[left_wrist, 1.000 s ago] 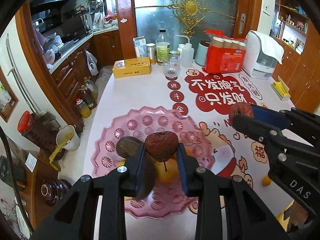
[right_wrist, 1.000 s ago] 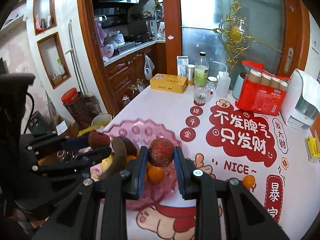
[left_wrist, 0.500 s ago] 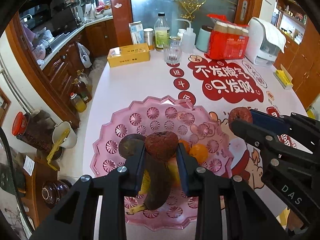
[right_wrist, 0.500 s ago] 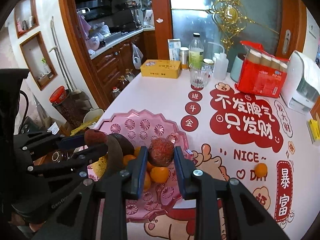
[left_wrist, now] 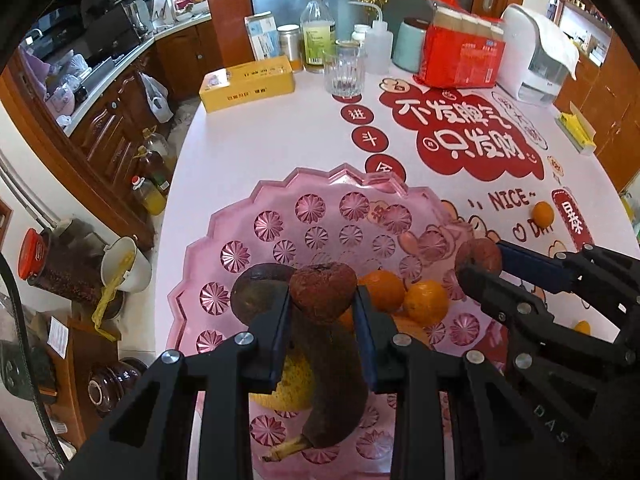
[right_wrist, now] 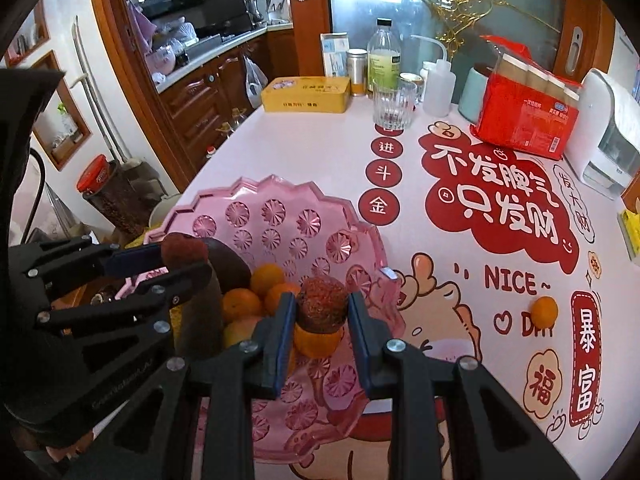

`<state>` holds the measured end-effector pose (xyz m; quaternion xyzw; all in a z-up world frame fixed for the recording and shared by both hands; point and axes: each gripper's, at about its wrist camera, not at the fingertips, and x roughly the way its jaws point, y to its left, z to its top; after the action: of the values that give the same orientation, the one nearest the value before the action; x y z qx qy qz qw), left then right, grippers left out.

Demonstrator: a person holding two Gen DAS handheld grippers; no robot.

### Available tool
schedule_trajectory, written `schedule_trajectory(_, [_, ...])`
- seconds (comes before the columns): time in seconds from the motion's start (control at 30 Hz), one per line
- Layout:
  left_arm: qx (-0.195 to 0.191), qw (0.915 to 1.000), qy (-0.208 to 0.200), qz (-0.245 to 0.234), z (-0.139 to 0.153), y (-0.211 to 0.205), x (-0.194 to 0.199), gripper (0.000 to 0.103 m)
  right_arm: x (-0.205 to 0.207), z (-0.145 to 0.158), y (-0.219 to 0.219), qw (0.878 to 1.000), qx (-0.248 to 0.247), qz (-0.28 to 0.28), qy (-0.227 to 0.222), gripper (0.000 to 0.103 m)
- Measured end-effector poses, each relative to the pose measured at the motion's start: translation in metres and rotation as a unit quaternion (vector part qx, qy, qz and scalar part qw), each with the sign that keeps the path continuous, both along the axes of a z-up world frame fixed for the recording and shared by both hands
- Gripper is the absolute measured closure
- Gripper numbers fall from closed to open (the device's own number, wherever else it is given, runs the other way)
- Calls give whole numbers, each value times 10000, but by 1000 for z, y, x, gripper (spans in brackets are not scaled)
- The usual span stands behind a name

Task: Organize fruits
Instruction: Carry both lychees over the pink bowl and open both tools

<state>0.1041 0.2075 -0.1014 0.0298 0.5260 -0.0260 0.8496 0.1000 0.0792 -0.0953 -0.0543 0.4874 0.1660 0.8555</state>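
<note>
The left tongs (left_wrist: 322,312) are clamped on a wrinkled dark-red fruit (left_wrist: 323,293), held above the pink scalloped fruit tray (left_wrist: 280,216) on the worktop (left_wrist: 248,140). The right tongs (right_wrist: 318,320) grip a second shrivelled reddish fruit (right_wrist: 322,303) over the same tray. In the tray lie a blackened banana (left_wrist: 334,384), a dark round fruit (left_wrist: 258,290) and several small oranges (left_wrist: 424,298). One lone orange (right_wrist: 545,309) sits apart on the printed worktop cover, near the "NICE" lettering. A drinking glass (right_wrist: 394,106) and a yellow box (right_wrist: 306,94) stand at the far edge.
</note>
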Motion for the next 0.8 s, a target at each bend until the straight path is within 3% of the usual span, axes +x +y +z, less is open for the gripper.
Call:
schedule_trajectory(0.37, [99, 9998, 129, -66, -11, -1, 5, 73, 6, -10, 4, 9998, -186, -38, 76, 75])
schedule_trajectory(0.5, [147, 9998, 115, -45, -11, -1, 3, 60, 6, -13, 5, 9997, -198, -1, 130, 75])
schedule_trajectory(0.67, [201, 9998, 83, 31, -9, 3, 2, 51, 6, -14, 5, 9997, -193, 15, 147, 75])
schedule_trajectory(0.8, [310, 9994, 71, 169, -9, 8, 2, 35, 5, -15, 4, 9997, -180, 9, 169, 74])
